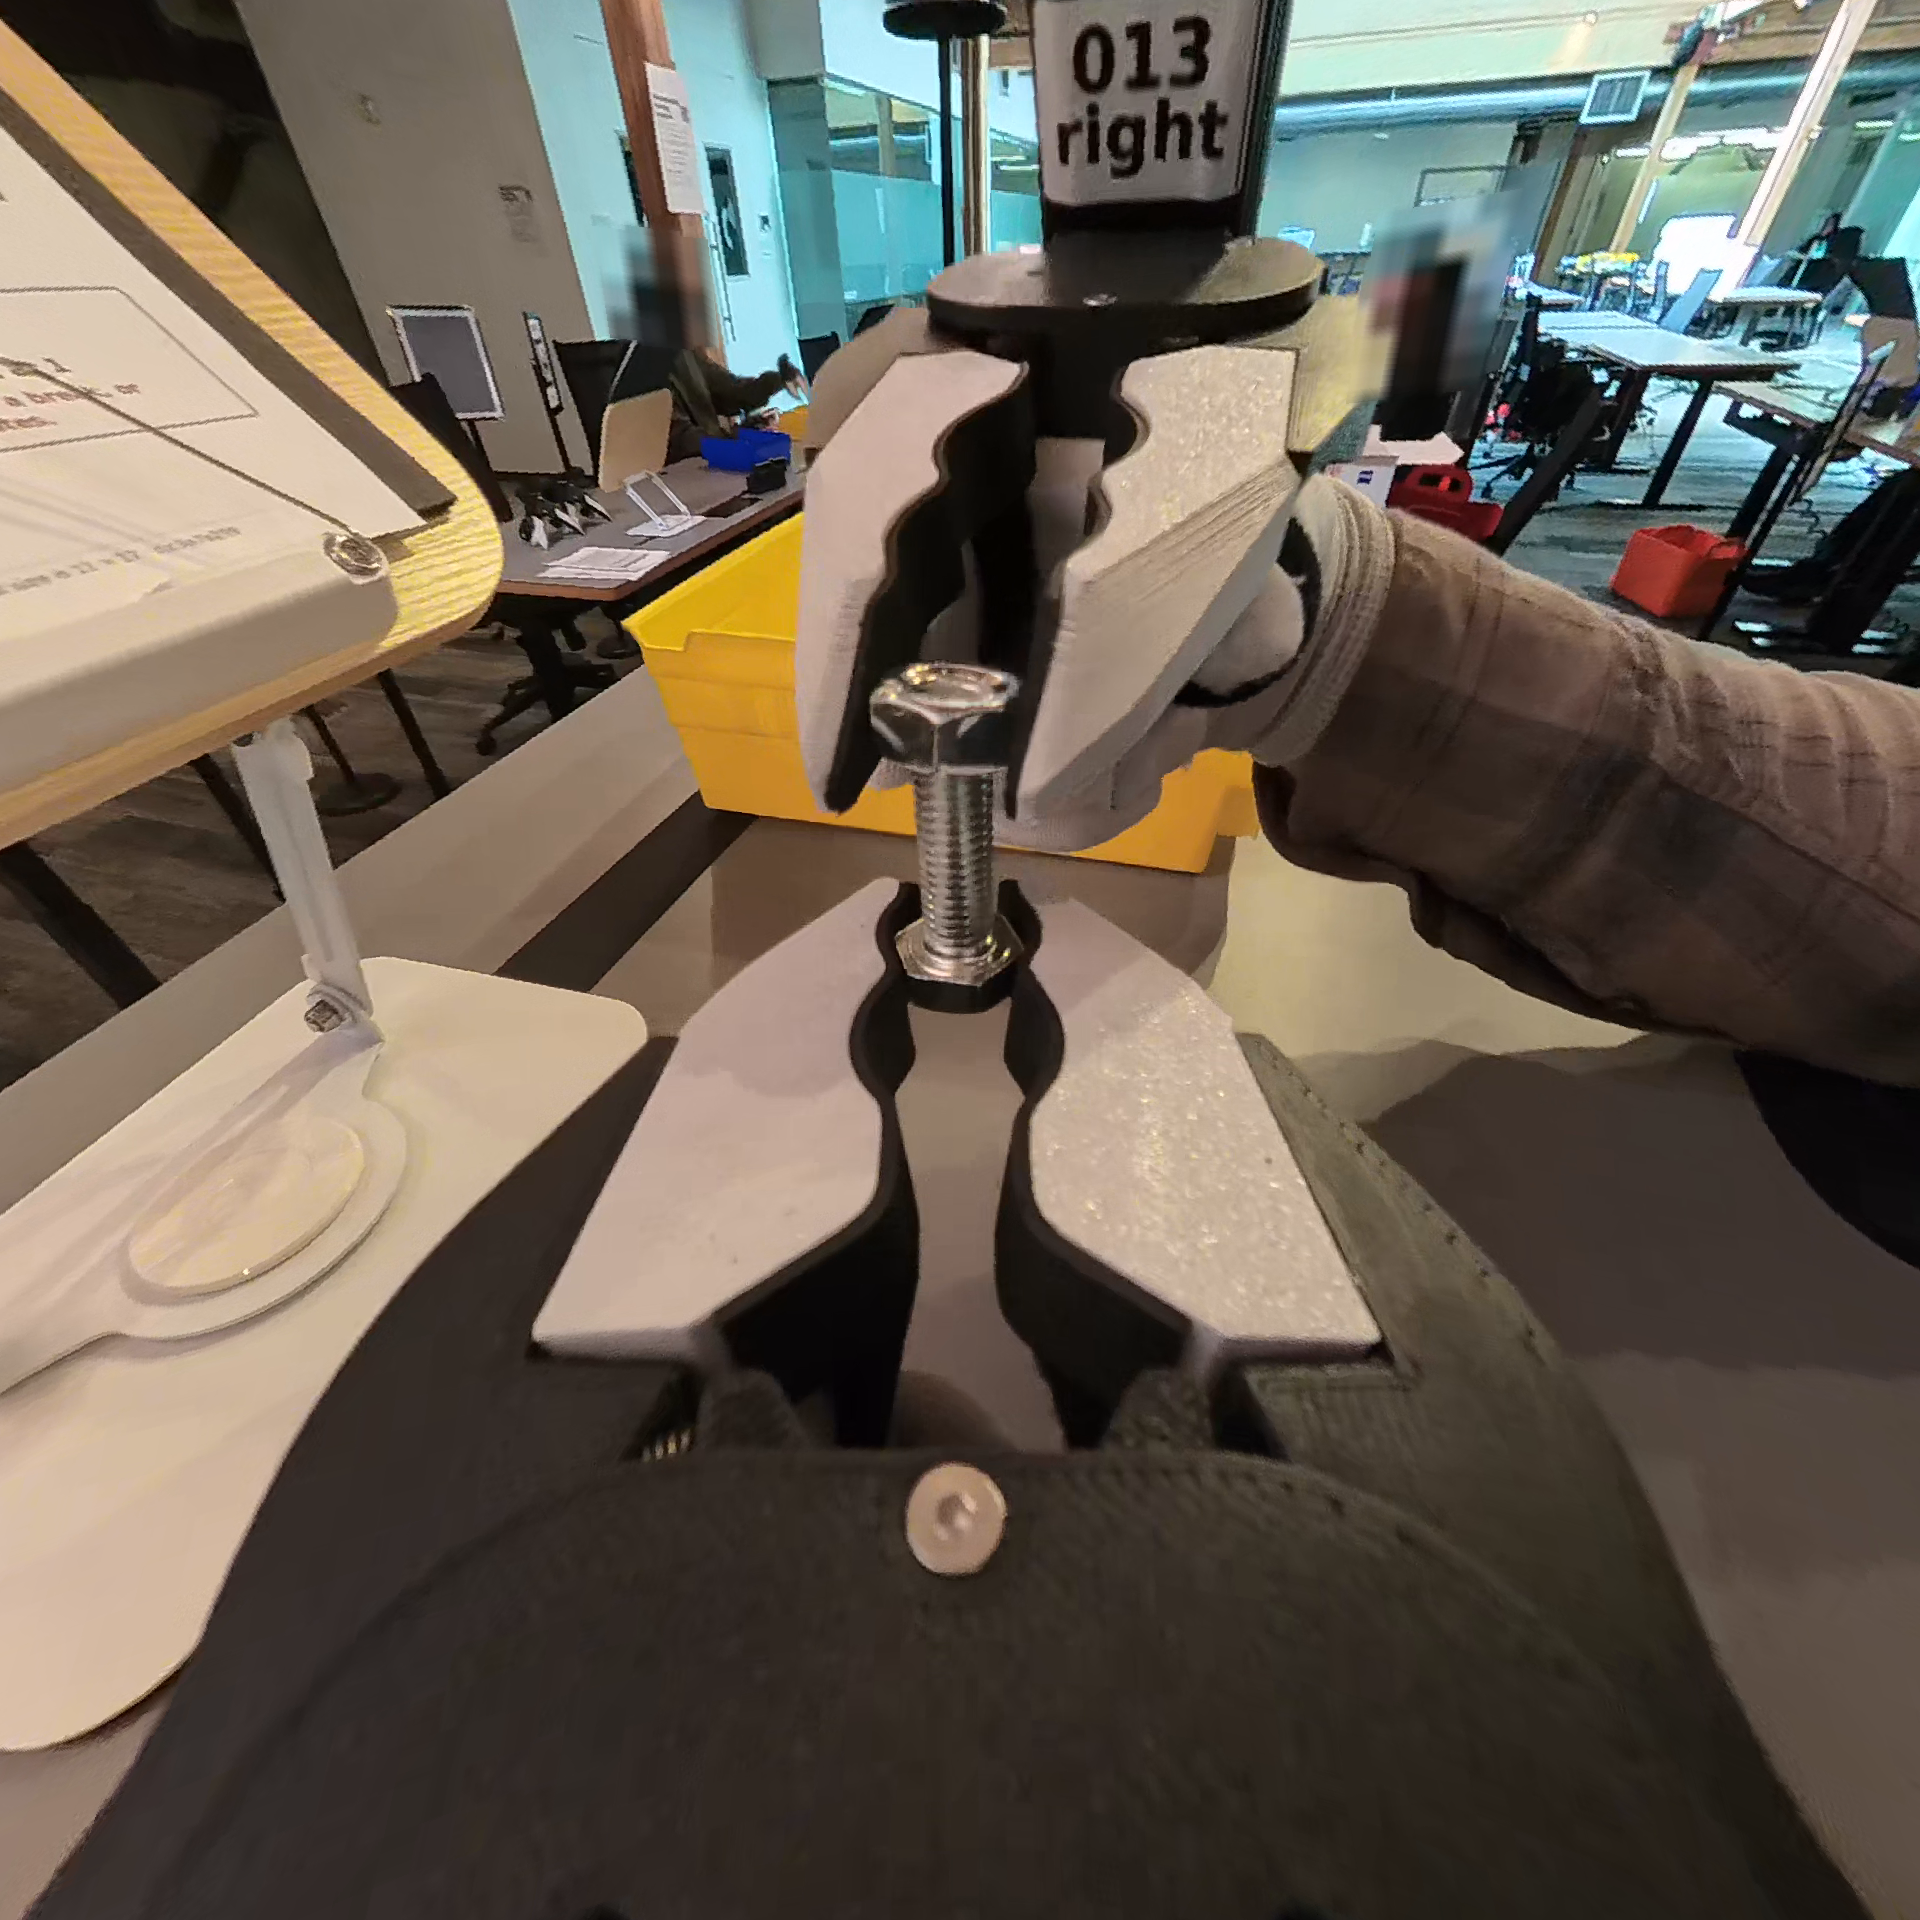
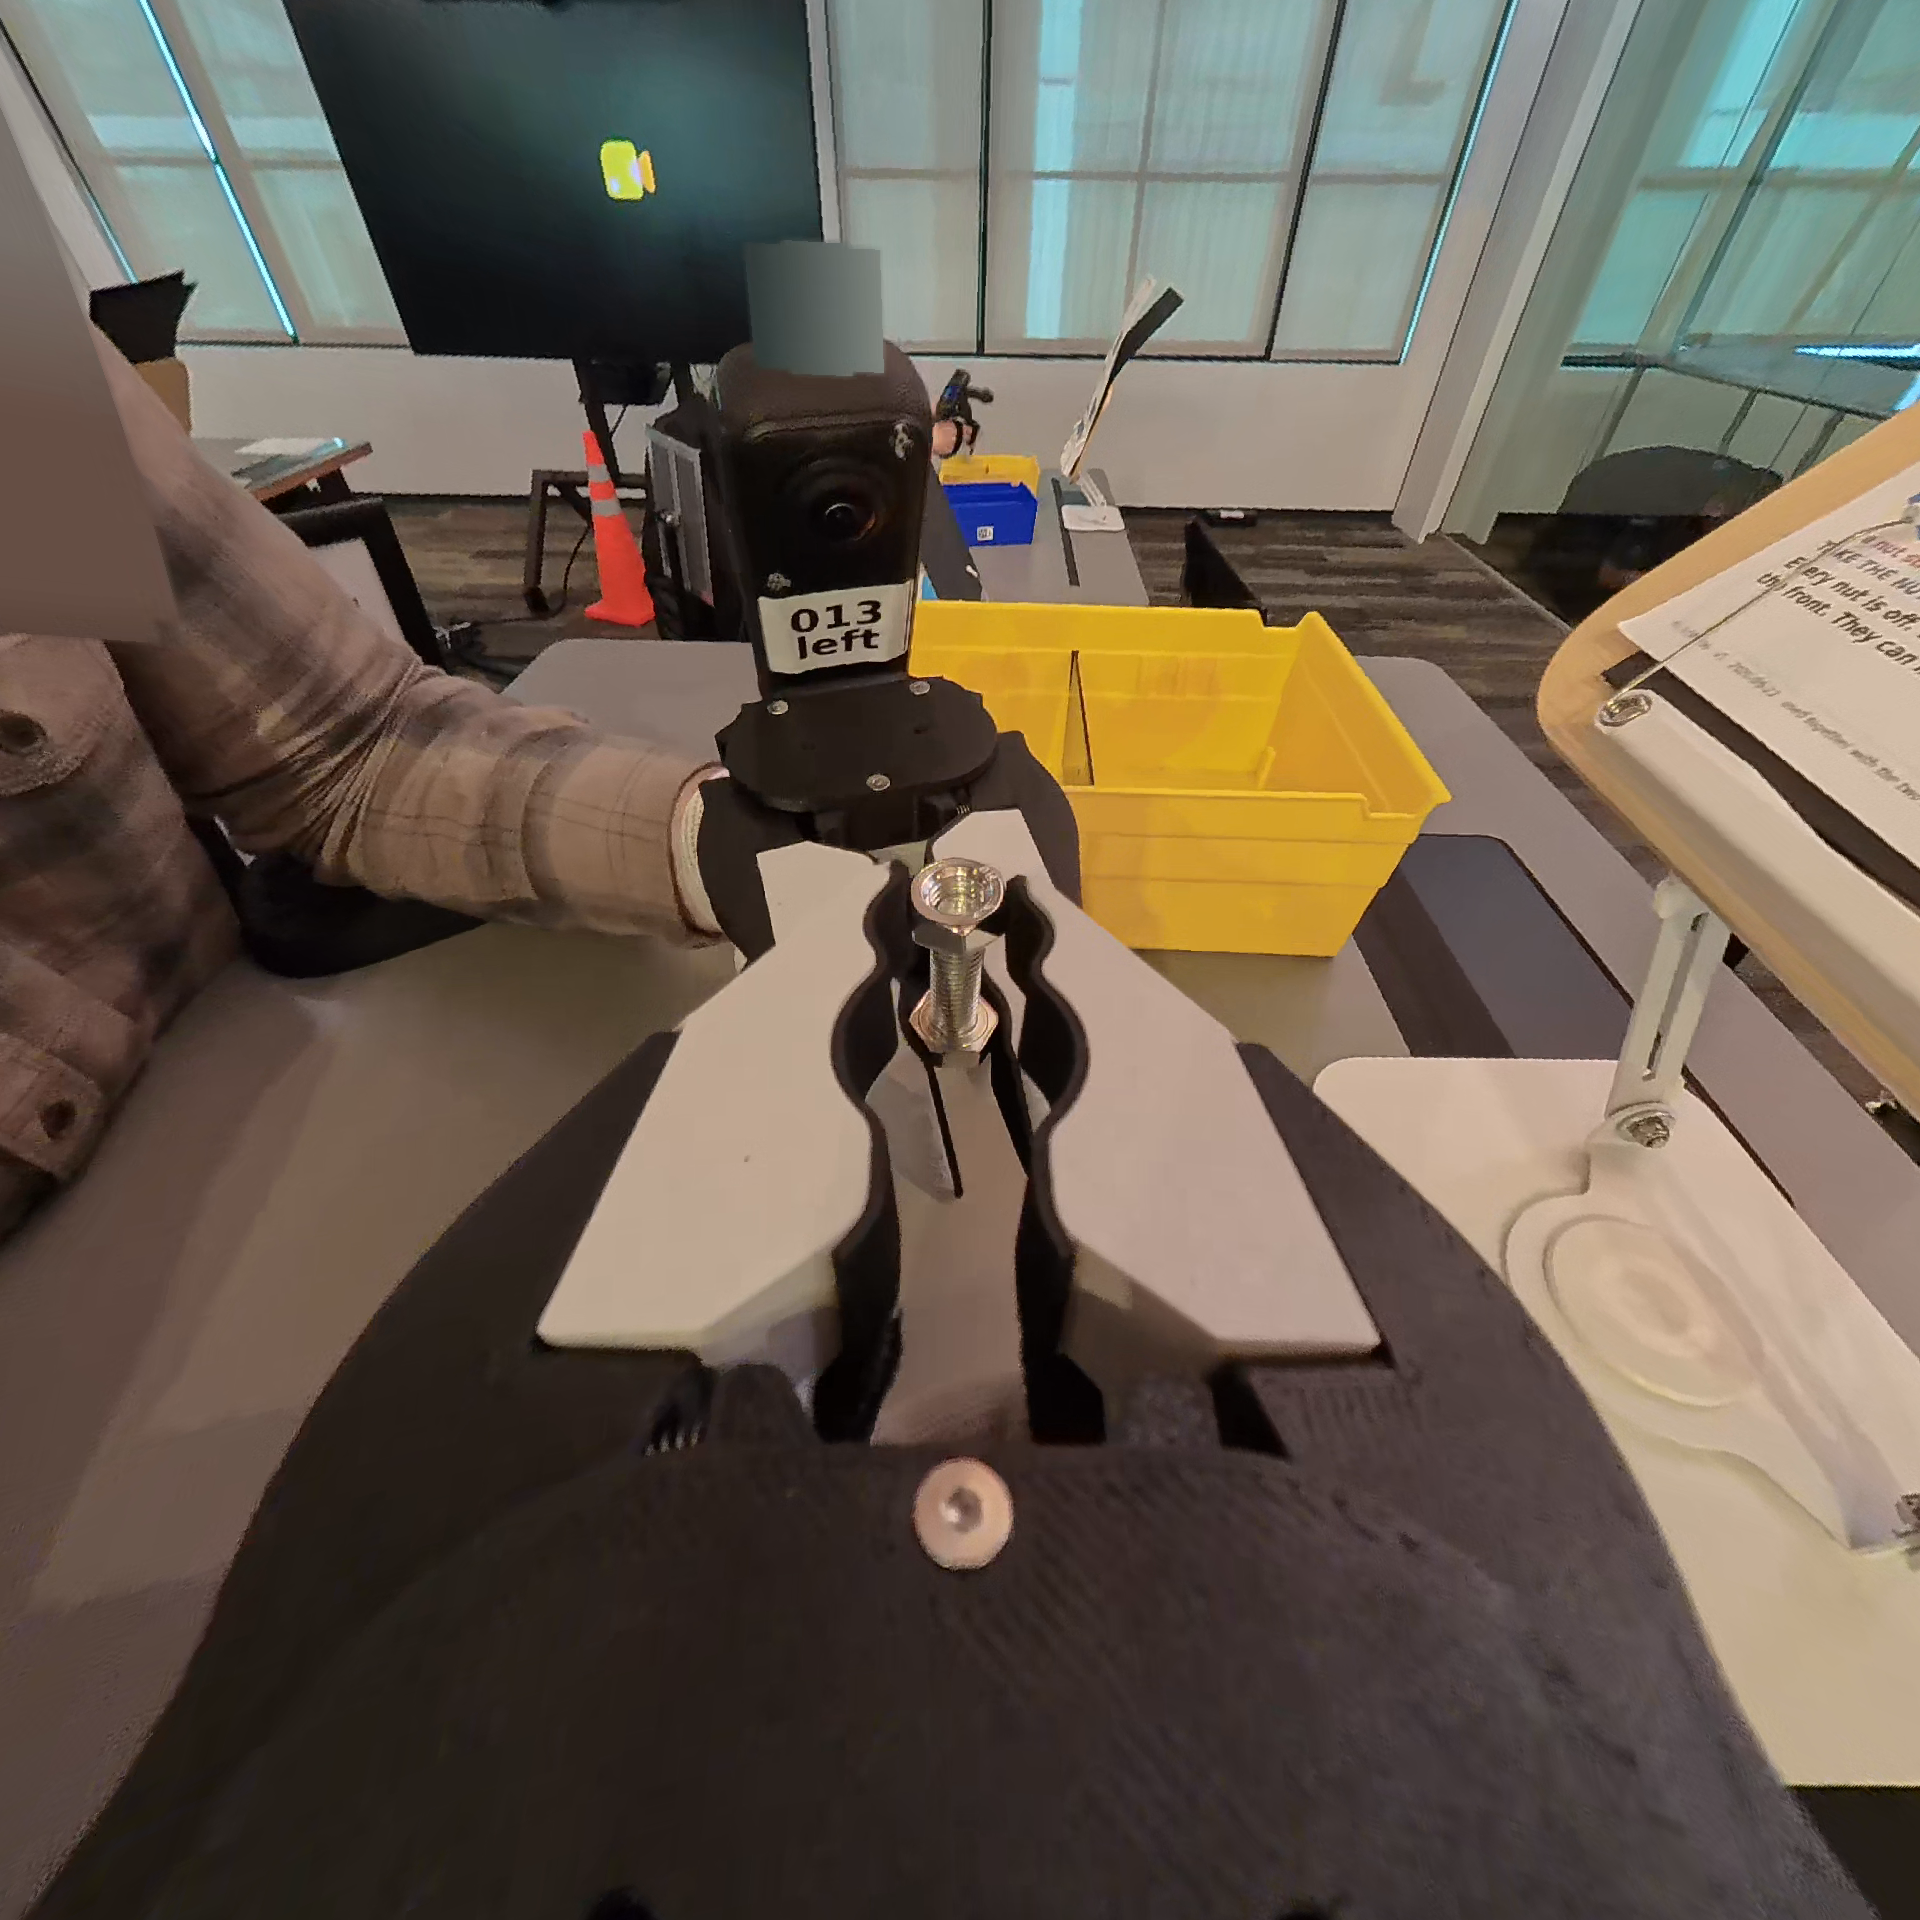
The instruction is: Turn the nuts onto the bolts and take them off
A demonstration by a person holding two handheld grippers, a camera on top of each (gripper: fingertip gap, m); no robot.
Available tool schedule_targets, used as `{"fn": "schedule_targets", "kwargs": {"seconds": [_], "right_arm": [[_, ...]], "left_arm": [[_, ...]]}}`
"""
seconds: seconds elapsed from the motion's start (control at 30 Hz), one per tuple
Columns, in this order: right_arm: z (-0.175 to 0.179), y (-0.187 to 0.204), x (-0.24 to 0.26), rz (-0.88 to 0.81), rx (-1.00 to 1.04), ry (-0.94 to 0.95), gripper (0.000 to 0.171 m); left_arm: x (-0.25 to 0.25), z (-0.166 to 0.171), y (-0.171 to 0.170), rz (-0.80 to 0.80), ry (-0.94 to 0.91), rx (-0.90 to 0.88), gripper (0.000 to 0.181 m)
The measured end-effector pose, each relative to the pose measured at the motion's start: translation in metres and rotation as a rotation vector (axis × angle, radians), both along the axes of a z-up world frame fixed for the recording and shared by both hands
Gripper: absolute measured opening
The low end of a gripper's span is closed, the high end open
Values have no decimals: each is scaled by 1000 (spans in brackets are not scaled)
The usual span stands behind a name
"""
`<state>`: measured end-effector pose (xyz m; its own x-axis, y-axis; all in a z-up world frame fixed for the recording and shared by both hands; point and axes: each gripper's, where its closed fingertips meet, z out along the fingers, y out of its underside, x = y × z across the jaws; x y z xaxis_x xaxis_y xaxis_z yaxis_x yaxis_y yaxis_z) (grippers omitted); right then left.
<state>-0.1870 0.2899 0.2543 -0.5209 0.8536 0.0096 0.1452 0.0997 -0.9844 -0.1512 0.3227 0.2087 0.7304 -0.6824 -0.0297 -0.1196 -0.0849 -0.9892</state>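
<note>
Bolt (image 1: 951, 862) sits between two grippers. Right gripper (image 1: 940, 795) pinches its head at 12 o'clock. Left gripper (image 1: 954, 914) squeezes the nut (image 1: 956, 956) at 6 o'clock.

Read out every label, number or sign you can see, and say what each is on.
I can place writing, not quote it.
White label above the right gripper, which holds the bolt: clear.
White label above the left gripper, which holds the nut: clear.
Printed sheet on the tilted stand: partly readable.
Wall notices: too small.
Monitor: only a yellow icon.
</note>
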Motion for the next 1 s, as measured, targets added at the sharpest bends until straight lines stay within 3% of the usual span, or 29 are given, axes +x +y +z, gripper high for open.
{"fn": "schedule_targets", "kwargs": {"seconds": [0.5, 0.83, 1.0], "right_arm": [[-12, -1, 12, 4, 99, -100, 16], [-9, -27, 30, 166, 62, -101, 15], [-14, -29, 35, 174, 82, -151, 16]], "left_arm": [[9, -13, -4, -42, 70, -49, 14], [33, -9, -36, -286, 18, -90, 14], [36, -15, -37, -286, 68, -91, 14]]}}
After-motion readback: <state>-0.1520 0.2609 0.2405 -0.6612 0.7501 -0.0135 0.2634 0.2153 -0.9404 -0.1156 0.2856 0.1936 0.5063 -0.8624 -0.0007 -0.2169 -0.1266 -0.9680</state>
